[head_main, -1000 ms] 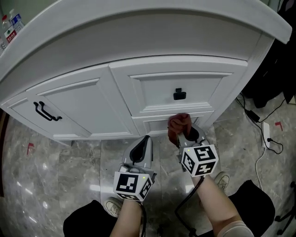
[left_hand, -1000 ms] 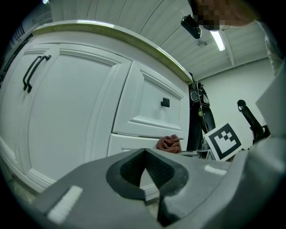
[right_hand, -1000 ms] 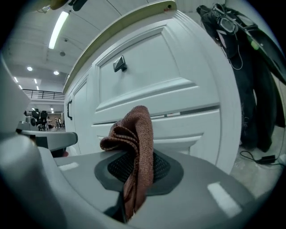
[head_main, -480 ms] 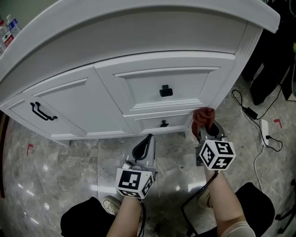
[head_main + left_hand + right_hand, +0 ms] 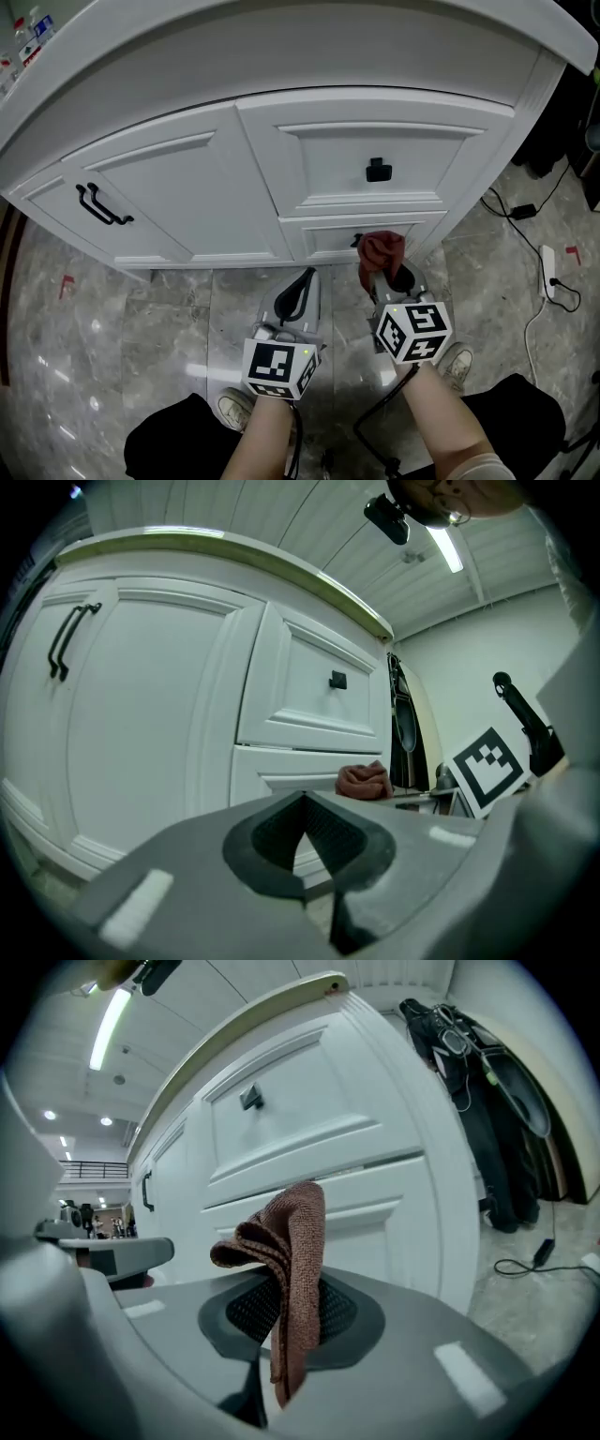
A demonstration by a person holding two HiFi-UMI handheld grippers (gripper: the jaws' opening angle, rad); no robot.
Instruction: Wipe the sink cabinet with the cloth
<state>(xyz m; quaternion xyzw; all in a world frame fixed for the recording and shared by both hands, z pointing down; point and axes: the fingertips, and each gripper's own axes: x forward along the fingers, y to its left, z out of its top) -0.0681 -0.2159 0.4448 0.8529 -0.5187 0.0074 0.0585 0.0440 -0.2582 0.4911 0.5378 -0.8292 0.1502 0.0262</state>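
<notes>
The white sink cabinet (image 5: 187, 187) fills the upper part of the head view, with a door on the left and two drawers on the right. My right gripper (image 5: 386, 272) is shut on a brown-red cloth (image 5: 382, 249), which hangs bunched at the lower drawer's front (image 5: 323, 236). In the right gripper view the cloth (image 5: 286, 1269) stands pinched between the jaws, close to the cabinet (image 5: 309, 1119). My left gripper (image 5: 300, 286) is shut on nothing, held low over the floor just left of the right one. The cloth (image 5: 366, 780) also shows in the left gripper view.
The door has a black bar handle (image 5: 103, 206); the upper drawer has a black knob (image 5: 378, 170). A white power strip (image 5: 548, 272) and black cables (image 5: 511, 211) lie on the grey marble floor at the right. Dark bags (image 5: 487, 1072) stand beside the cabinet's right end.
My right gripper has carried the cloth leftward, from the cabinet's lower right corner back to the lower drawer front. The left gripper has barely moved.
</notes>
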